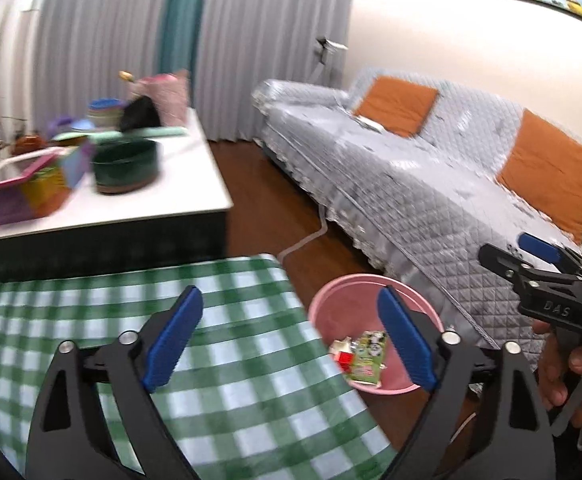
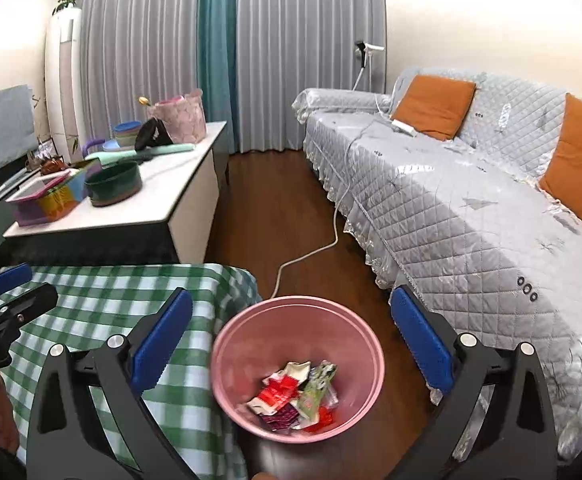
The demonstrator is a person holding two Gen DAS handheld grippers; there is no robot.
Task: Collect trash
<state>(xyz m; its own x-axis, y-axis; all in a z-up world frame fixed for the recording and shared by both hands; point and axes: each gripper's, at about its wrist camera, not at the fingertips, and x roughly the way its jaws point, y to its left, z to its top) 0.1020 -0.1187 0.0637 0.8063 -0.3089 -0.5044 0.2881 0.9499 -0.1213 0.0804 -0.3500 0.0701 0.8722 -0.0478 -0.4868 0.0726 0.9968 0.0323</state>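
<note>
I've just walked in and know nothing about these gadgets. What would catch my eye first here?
Probably the round pink plastic bin on the dark wooden floor, with crumpled red and green wrappers lying at its bottom. It stands between the green-and-white checked tablecloth on its left and the long sofa under a grey quilted cover with orange cushions on its right. Nearest the camera, the right gripper frames the bin, its blue-padded jaws wide open and empty.

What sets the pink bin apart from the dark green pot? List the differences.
1. The pink bin stands on the wooden floor beside the checked tablecloth; the dark green pot sits up on the white table.
2. The pink bin is pale pink all over; the dark green pot has a brownish band at its base.
3. The pink bin holds crumpled wrappers; the pot's contents cannot be seen.

Both are round and open-topped.
</note>
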